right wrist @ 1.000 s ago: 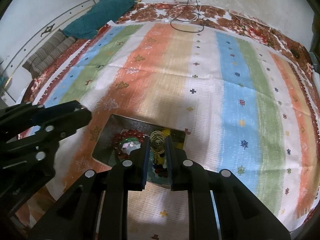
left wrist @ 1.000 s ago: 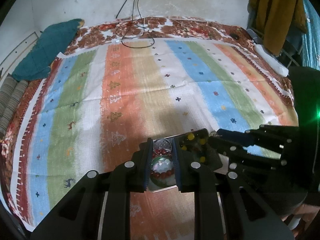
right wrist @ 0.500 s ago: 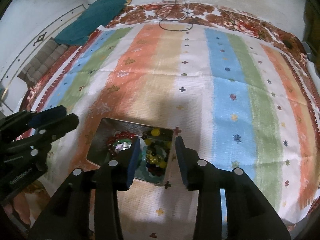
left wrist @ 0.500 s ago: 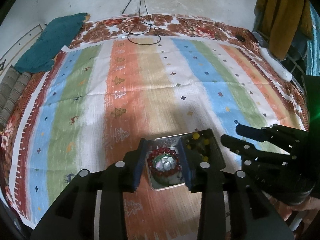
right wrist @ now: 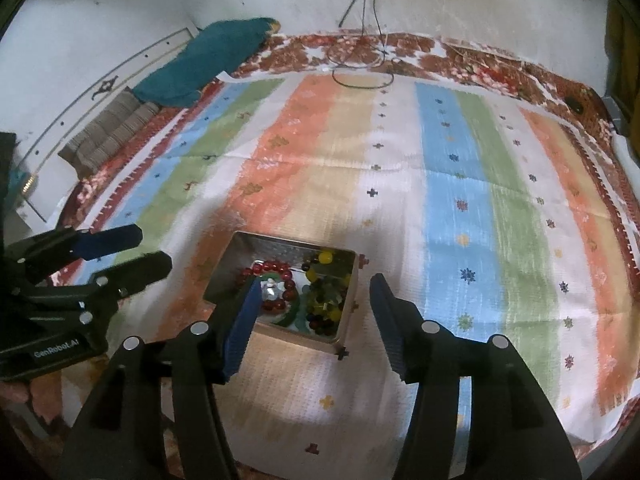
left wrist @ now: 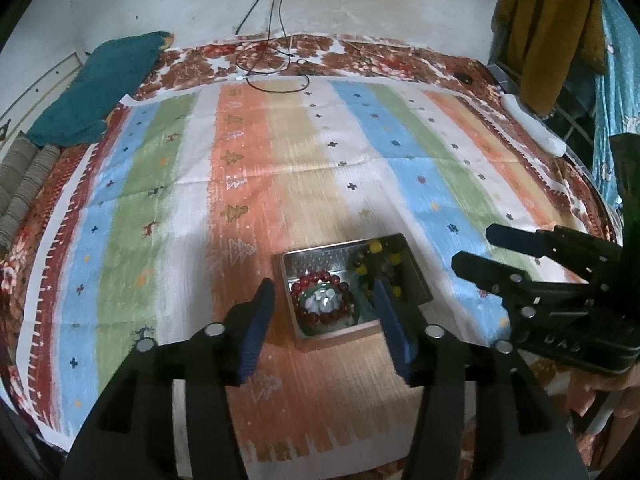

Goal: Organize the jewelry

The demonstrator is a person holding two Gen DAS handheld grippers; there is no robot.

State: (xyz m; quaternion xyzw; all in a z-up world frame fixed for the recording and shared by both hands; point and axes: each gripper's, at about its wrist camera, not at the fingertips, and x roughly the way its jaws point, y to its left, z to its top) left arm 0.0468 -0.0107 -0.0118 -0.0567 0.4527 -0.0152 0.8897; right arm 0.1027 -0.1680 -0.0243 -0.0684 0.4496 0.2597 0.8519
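A small metal tray [left wrist: 316, 258] [right wrist: 256, 246] sits on the striped cloth near the front. In it lie a red bead bracelet [left wrist: 322, 298] [right wrist: 272, 270] around a green and silver piece, and a pile of yellow and dark beads [left wrist: 376, 260] [right wrist: 326, 294]. My left gripper [left wrist: 324, 300] is open and empty, held above the tray's near side. My right gripper [right wrist: 316, 296] is open and empty, also above the tray. Each gripper shows in the other's view, the right one [left wrist: 476, 250] and the left one [right wrist: 150, 250].
A striped cloth [left wrist: 280, 160] covers the bed. A teal pillow [left wrist: 100, 84] and folded blankets [left wrist: 20, 184] lie at the far left. Black and white cables [left wrist: 272, 64] lie at the far edge. A white object [left wrist: 532, 124] lies at the right edge, clothes [left wrist: 548, 28] hang beyond.
Both grippers have opened wide and pulled back up from the tray. The right gripper let go of a gold wire piece it held a second ago; the left jaws were close around the bracelet.
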